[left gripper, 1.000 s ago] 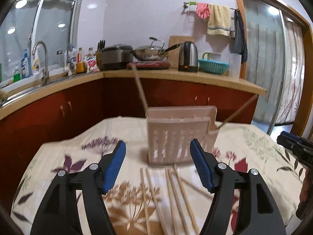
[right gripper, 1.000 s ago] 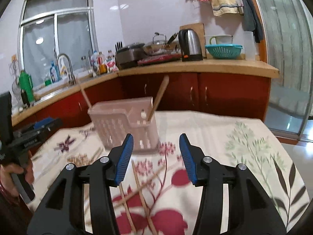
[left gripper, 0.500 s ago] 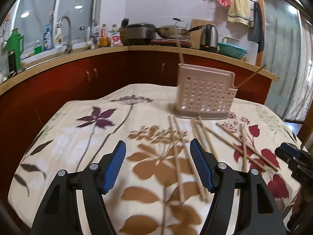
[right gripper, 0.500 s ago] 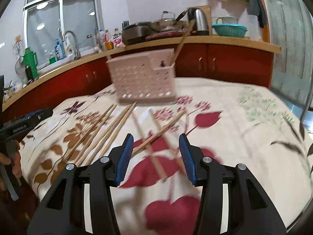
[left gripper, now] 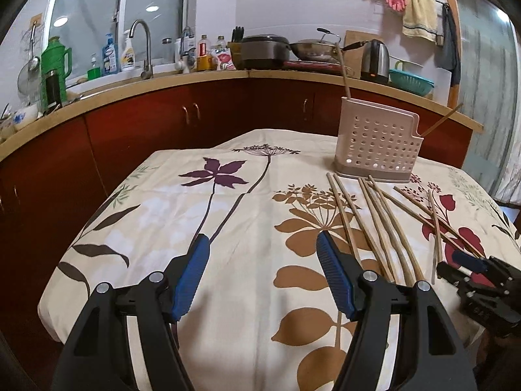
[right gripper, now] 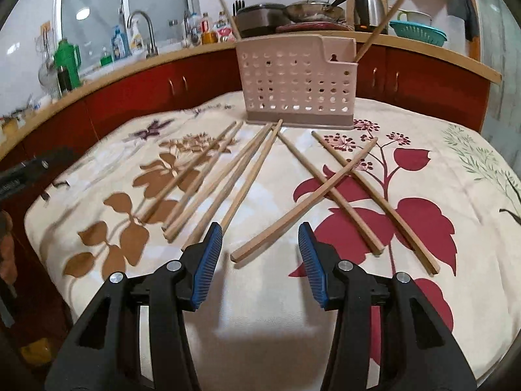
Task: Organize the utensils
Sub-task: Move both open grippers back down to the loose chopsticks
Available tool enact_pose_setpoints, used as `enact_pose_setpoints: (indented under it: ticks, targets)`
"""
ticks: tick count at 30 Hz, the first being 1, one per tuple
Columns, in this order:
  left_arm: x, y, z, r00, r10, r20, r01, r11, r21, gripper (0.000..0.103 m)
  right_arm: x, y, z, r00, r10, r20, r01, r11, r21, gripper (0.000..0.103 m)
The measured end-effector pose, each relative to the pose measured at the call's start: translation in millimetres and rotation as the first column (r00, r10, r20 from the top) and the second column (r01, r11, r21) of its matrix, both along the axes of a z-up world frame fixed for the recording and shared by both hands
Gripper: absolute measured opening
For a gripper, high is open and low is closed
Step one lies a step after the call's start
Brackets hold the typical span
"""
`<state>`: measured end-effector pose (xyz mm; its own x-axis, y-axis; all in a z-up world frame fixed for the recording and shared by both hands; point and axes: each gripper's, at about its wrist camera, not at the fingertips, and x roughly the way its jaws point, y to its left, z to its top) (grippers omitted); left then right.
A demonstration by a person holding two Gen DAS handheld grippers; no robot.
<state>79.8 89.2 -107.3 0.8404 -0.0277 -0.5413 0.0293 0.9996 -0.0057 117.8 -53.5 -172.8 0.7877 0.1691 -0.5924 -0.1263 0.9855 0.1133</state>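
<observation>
Here: left gripper spread wide, empty; right gripper half spread, empty, above chopsticks.

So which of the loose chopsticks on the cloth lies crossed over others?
The one right in front of the right gripper: that chopstick runs diagonally over two others on the red flower print; the rest fan out from the holder uncrossed.

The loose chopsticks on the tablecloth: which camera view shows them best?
The right wrist view: the loose chopsticks lie centred and spread out there, full lengths visible, some crossing. In the left wrist view they sit off to the right, foreshortened, near ends hidden behind the left claw.
</observation>
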Motion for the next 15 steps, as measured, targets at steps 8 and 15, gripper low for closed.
enact_pose_setpoints:
  ticks: [8, 15]
  targets:
    - [3, -8, -2, 1.0, -0.027, -0.002, 0.027, 1.0, -0.011, 0.066, 5, -12, -6, 0.998, -0.012, -0.059, 0.012, 1.0, 0.007, 0.021]
    - [8, -27, -7, 0.997, -0.07, -0.017, 0.07, 0.997, -0.016, 0.066, 0, -37, -4, 0.996, -0.038, -0.085, 0.042, 0.998, 0.047, 0.011]
